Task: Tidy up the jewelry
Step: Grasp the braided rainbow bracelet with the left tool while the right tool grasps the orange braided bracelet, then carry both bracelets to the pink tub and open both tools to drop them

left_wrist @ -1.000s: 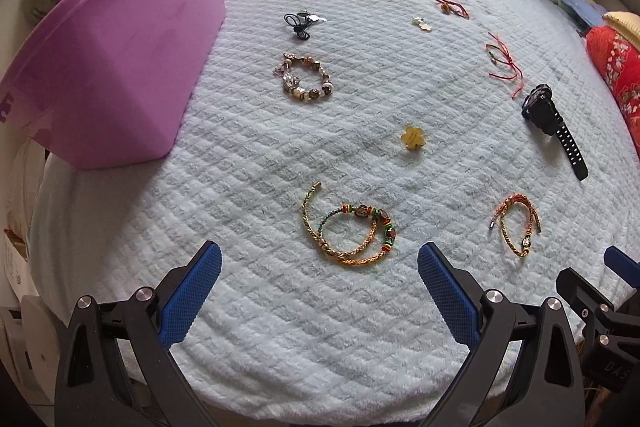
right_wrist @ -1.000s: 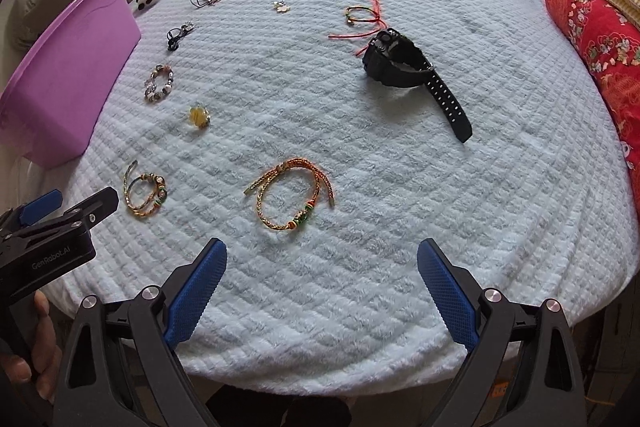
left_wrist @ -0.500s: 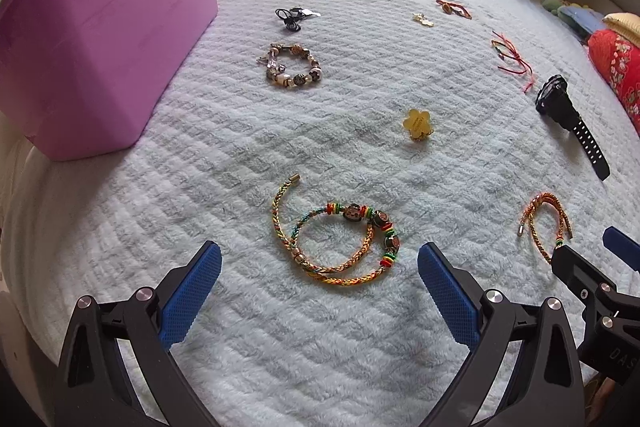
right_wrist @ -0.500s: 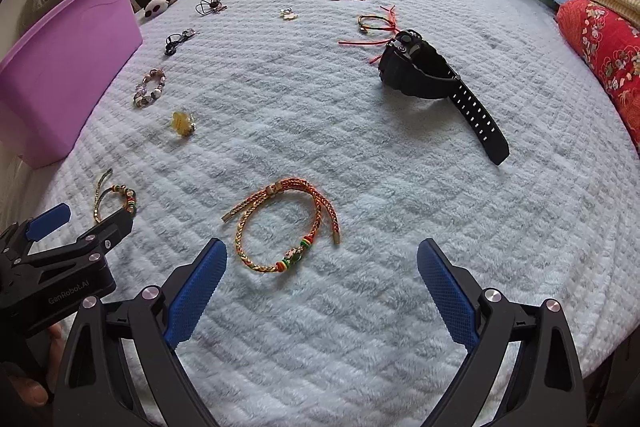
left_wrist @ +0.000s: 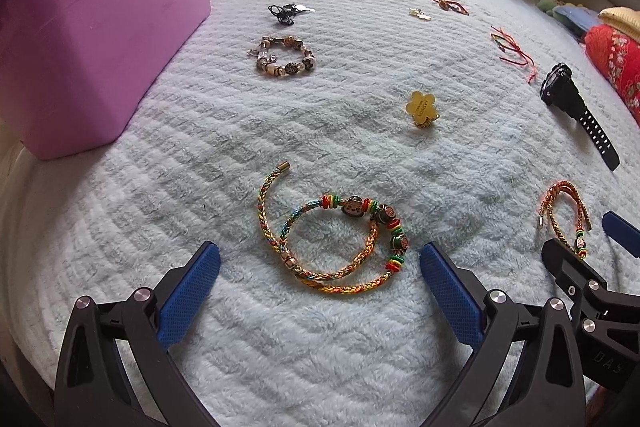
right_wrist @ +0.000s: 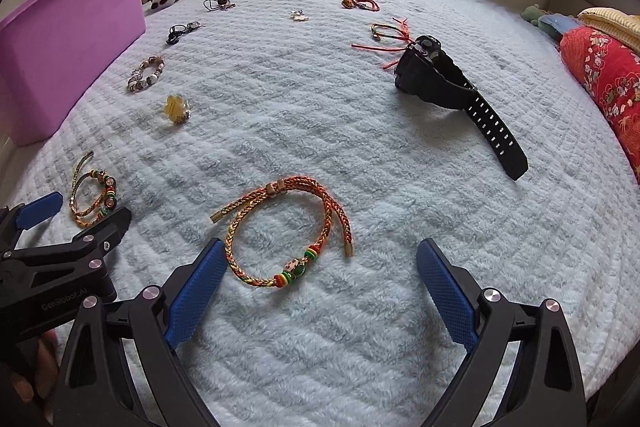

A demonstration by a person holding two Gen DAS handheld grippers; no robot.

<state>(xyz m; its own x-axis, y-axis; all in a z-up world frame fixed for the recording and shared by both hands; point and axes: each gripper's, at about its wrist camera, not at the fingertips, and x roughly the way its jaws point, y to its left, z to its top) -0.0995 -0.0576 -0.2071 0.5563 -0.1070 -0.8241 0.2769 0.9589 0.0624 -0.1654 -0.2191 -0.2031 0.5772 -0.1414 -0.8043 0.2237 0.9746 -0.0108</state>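
Jewelry lay scattered on quilted blanket (left_wrist: 168,155). We held left gripper (left_wrist: 318,281) spread wide, empty, around coiled braided bracelet (left_wrist: 336,243) at lower centre. Right gripper (right_wrist: 316,279) likewise gaped over orange braided bracelet (right_wrist: 288,231). We judged both light, limp, snag-prone; best pinched across cord, not beads. Purple bin (left_wrist: 92,27) sat upper left.
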